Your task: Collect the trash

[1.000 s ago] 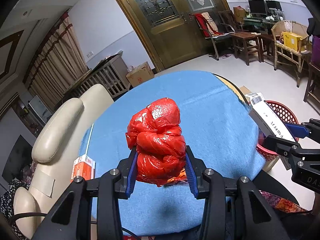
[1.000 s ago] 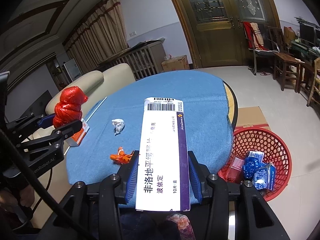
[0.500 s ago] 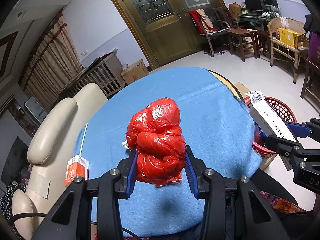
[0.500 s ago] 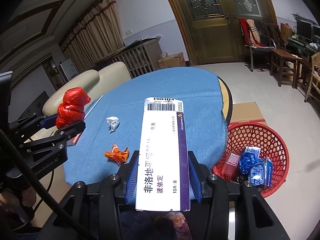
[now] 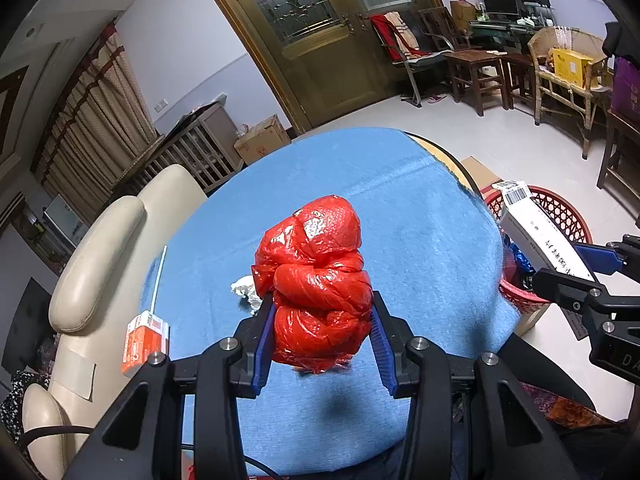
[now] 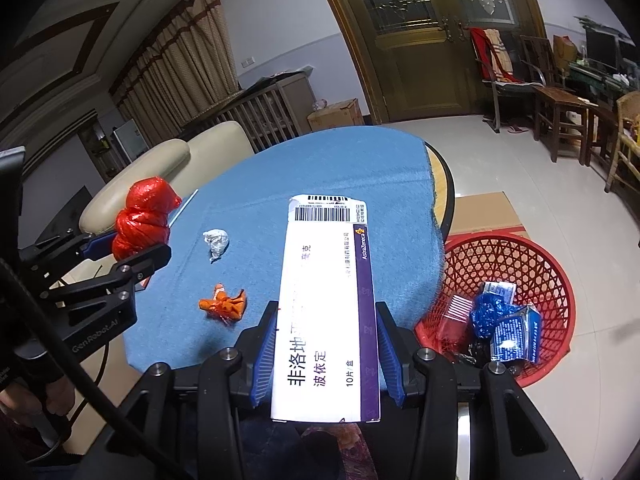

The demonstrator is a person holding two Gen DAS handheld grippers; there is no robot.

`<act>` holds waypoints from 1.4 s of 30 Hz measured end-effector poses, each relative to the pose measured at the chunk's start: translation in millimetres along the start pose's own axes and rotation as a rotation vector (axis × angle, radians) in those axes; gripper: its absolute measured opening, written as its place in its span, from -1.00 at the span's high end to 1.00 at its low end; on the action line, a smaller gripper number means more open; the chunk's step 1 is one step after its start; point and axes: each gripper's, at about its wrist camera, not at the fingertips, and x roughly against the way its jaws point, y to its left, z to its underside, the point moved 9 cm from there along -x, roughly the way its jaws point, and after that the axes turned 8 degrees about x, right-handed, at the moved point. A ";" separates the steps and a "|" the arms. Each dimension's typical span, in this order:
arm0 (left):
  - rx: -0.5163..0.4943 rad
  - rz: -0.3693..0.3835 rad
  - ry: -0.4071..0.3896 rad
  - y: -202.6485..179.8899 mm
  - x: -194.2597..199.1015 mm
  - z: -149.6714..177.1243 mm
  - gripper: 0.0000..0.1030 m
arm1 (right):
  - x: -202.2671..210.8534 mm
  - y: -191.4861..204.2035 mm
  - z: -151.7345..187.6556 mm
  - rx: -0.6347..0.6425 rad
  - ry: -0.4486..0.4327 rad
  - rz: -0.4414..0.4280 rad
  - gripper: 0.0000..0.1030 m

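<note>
My left gripper (image 5: 322,312) is shut on a knotted red plastic bag (image 5: 316,280) and holds it above the blue tablecloth (image 5: 400,208). My right gripper (image 6: 326,332) is shut on a white and purple medicine box (image 6: 328,304), above the table's near right edge. The red mesh basket (image 6: 512,256) stands on the floor to the right, with blue wrappers inside. A crumpled white wad (image 6: 217,242) and an orange scrap (image 6: 224,304) lie on the cloth. The left gripper with the bag also shows in the right wrist view (image 6: 140,236).
An orange and white carton (image 5: 144,338) with a white straw lies at the table's left edge. A cream sofa (image 5: 104,248) stands left of the table. A flat cardboard sheet (image 6: 484,212) lies under the basket. Chairs and stools stand at the far right.
Both grippers have risen and pulled back a little with their loads. The white wad has come into the left wrist view. More of the basket shows in the right wrist view.
</note>
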 end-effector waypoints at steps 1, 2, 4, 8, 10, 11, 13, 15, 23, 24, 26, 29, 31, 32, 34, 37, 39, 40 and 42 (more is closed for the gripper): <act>0.000 0.001 0.001 -1.1 -1.2 0.8 0.11 | -0.6 -1.2 1.0 -0.002 0.002 0.001 0.07; -0.002 0.001 0.003 -1.5 -2.9 0.9 0.11 | -0.9 -2.6 1.8 -0.004 0.004 0.003 0.07; -0.004 0.007 0.009 -3.3 -5.7 1.7 0.11 | -1.0 -5.5 3.0 -0.008 0.007 0.006 0.07; -0.010 0.015 0.018 -7.6 -11.4 2.1 0.11 | -2.0 -13.5 6.8 -0.022 0.018 0.012 0.07; -0.012 0.022 0.024 -10.3 -14.6 2.2 0.11 | -2.6 -17.1 9.6 -0.027 0.024 0.014 0.07; -0.014 0.026 0.029 -12.0 -16.9 2.7 0.11 | -3.2 -19.8 11.0 -0.033 0.027 0.016 0.07; -0.019 0.029 0.034 -16.2 -19.3 4.0 0.11 | -4.3 -23.7 13.3 -0.043 0.035 0.017 0.07; -0.024 0.033 0.042 -18.3 -22.8 4.6 0.11 | -5.7 -27.4 15.4 -0.053 0.041 0.017 0.07; -0.039 0.038 0.061 -28.7 -29.0 5.9 0.11 | -11.2 -39.7 22.0 -0.088 0.061 0.014 0.07; -0.043 0.037 0.061 -29.7 -29.4 5.7 0.11 | -11.9 -40.9 22.8 -0.092 0.063 0.013 0.07; -0.046 0.038 0.065 -30.8 -30.5 6.3 0.11 | -12.9 -43.2 24.1 -0.099 0.065 0.011 0.07; -0.051 0.037 0.065 -33.0 -31.1 5.6 0.11 | -13.6 -47.0 26.2 -0.110 0.069 0.010 0.07; -0.056 0.039 0.067 -35.1 -31.9 4.8 0.11 | -13.7 -49.2 27.1 -0.116 0.070 0.010 0.07; -0.057 0.040 0.068 -36.5 -31.6 5.1 0.11 | -13.2 -49.9 27.3 -0.120 0.070 0.010 0.07; -0.064 0.039 0.067 -37.6 -31.2 5.1 0.11 | -13.2 -52.4 28.1 -0.126 0.070 0.011 0.07; -0.071 0.042 0.069 -41.2 -31.3 4.7 0.11 | -13.7 -55.4 28.9 -0.135 0.071 0.011 0.07; -0.075 0.041 0.068 -42.2 -31.2 4.1 0.11 | -14.0 -57.0 29.5 -0.140 0.072 0.011 0.07; -0.079 0.040 0.067 -42.8 -31.5 3.4 0.11 | -14.0 -57.9 29.8 -0.143 0.072 0.011 0.07; -0.081 0.043 0.069 -45.2 -32.0 2.9 0.11 | -14.0 -60.1 30.5 -0.148 0.073 0.012 0.07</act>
